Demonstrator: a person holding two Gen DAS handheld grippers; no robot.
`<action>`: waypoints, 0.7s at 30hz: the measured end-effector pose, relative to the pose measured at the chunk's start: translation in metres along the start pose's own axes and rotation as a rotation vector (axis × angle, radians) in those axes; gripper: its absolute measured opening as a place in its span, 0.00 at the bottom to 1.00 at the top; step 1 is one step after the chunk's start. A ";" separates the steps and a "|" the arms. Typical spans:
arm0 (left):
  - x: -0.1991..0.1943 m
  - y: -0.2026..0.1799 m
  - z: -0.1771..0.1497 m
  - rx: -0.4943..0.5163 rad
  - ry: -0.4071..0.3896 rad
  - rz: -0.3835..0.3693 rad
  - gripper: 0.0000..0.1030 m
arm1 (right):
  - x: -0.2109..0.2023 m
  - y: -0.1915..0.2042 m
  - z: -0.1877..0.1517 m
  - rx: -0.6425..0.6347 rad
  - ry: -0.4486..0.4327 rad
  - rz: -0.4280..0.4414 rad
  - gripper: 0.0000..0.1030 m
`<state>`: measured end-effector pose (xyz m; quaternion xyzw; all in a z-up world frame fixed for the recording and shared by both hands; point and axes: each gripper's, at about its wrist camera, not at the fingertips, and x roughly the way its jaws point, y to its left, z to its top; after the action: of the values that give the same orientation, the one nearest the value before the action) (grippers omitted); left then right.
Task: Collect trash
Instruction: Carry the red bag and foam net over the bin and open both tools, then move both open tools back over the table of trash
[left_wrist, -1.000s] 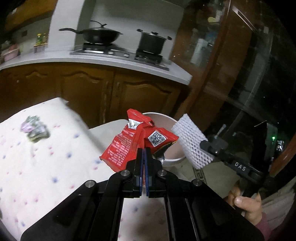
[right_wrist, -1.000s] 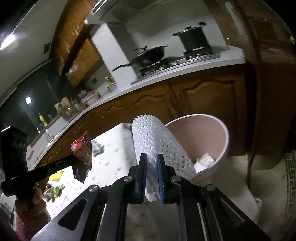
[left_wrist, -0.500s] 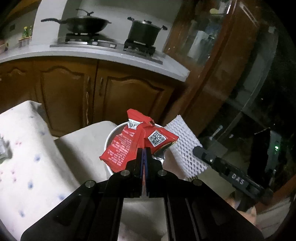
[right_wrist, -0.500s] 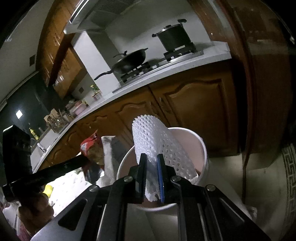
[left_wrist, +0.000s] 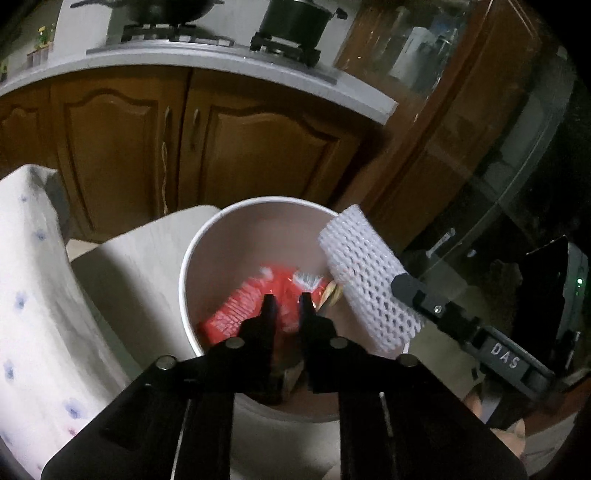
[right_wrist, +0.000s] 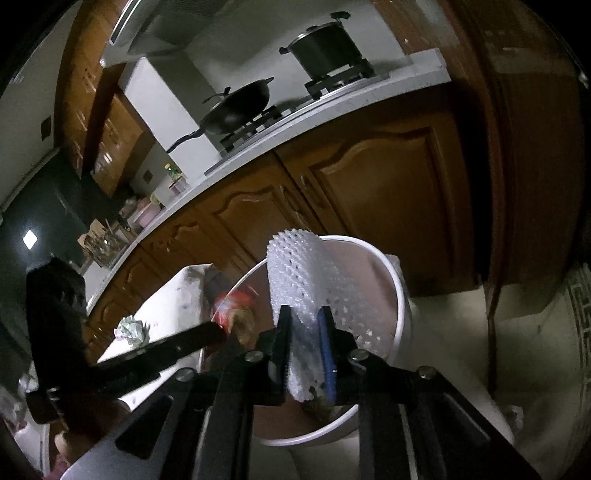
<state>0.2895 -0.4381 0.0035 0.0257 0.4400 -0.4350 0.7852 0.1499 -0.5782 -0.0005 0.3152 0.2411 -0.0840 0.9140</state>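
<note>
Presently the left gripper (left_wrist: 284, 297) is held over the white bin (left_wrist: 186, 258), its jaws opening; the red snack wrapper (left_wrist: 236, 310) is seen blurred beyond them, inside the bin and apparently no longer pinched. Further right, the right gripper (right_wrist: 304, 312) is poised above the same bin, its jaws also opening, with the white foam net (right_wrist: 295, 273) between the pads and not yet dropped.

Two mishaps can be foreseen. Light, springy foam may cling to a pad or bounce off the rim, so that it lands on the floor; and since both grippers are crowded over one opening, they could be knocked together.

The wrapper appears as a crumpled red foil pack. The net is a curled sleeve of white mesh, rising above the rim. A crumpled scrap (right_wrist: 129, 330) is left on the dotted tablecloth (left_wrist: 29, 332), uncollected.
</note>
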 end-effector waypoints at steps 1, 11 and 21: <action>0.000 0.000 -0.001 -0.002 0.001 0.001 0.16 | 0.000 0.000 0.000 0.004 -0.003 -0.005 0.28; -0.025 0.014 -0.011 -0.051 -0.030 0.002 0.37 | -0.012 0.003 -0.002 0.012 -0.023 0.006 0.43; -0.087 0.043 -0.049 -0.099 -0.129 0.092 0.57 | -0.032 0.024 -0.015 0.010 -0.057 0.053 0.74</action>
<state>0.2666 -0.3334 0.0209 -0.0211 0.4079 -0.3768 0.8314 0.1233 -0.5502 0.0175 0.3234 0.2063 -0.0700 0.9208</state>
